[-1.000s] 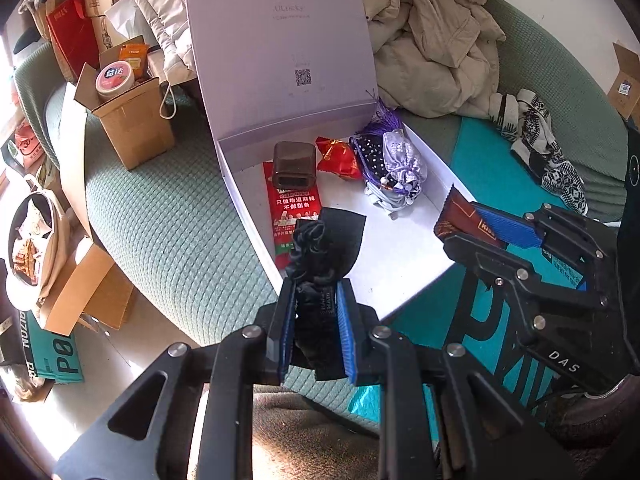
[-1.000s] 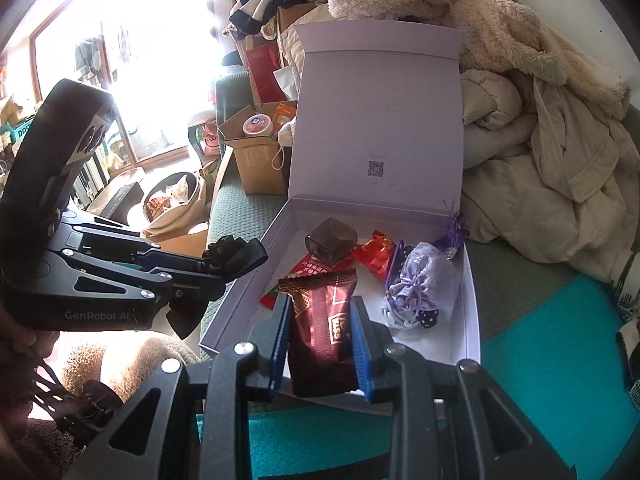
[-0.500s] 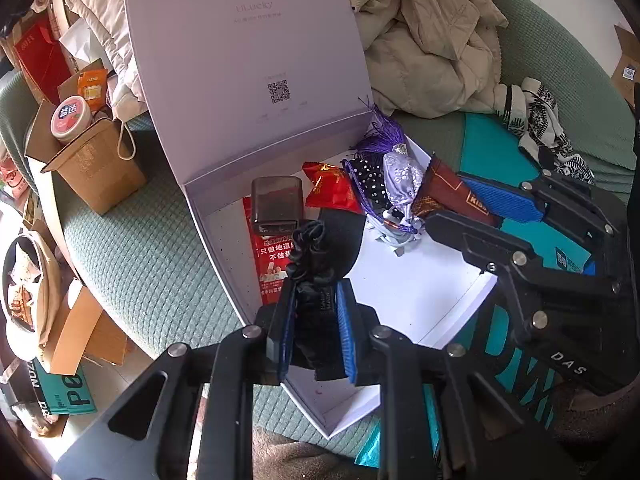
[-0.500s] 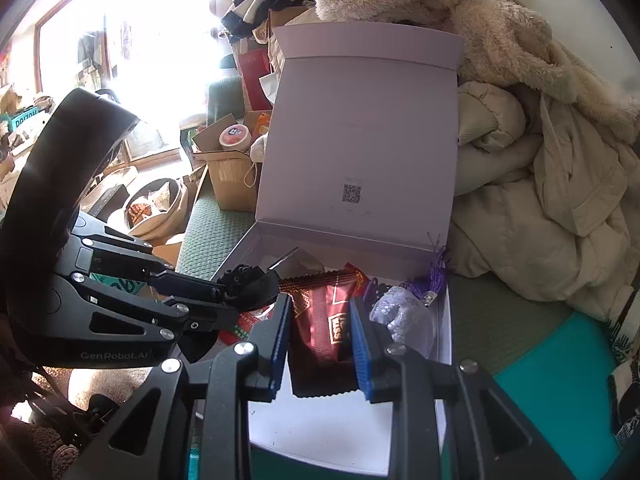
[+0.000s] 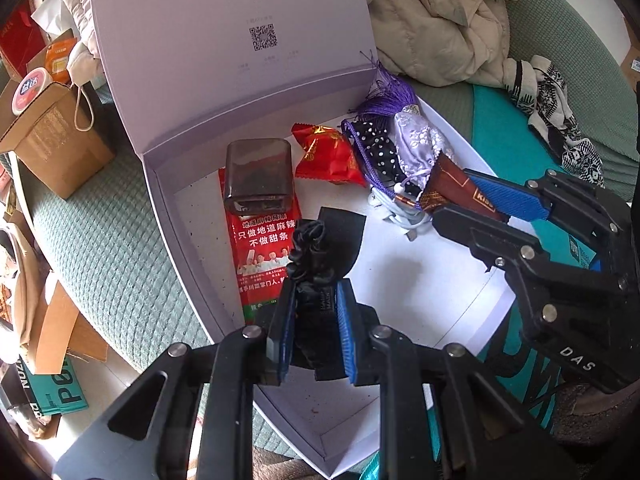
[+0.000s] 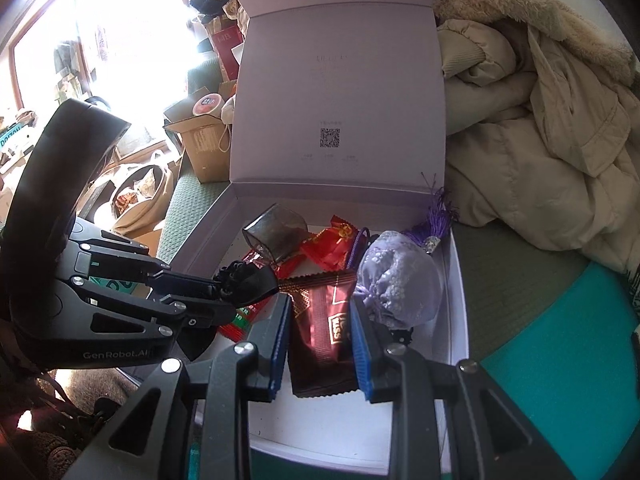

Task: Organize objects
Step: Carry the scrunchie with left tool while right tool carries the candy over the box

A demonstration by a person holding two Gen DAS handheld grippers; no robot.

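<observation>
Left gripper (image 5: pixel 316 328): we see jaws pinching black pouch (image 5: pixel 320 256).
Right gripper (image 6: pixel 320 344): jaws pinching brown packet (image 6: pixel 320 332); only its view shows window (image 6: pixel 92 40).

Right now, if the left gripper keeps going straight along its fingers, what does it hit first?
Probably the red snack packet on the box floor. The left gripper holds a black pouch hanging just over that packet, so the pouch would touch first. Depth is hard to judge here.

Beige coats (image 5: pixel 436 12) on green sofa (image 5: pixel 112 248)
</observation>
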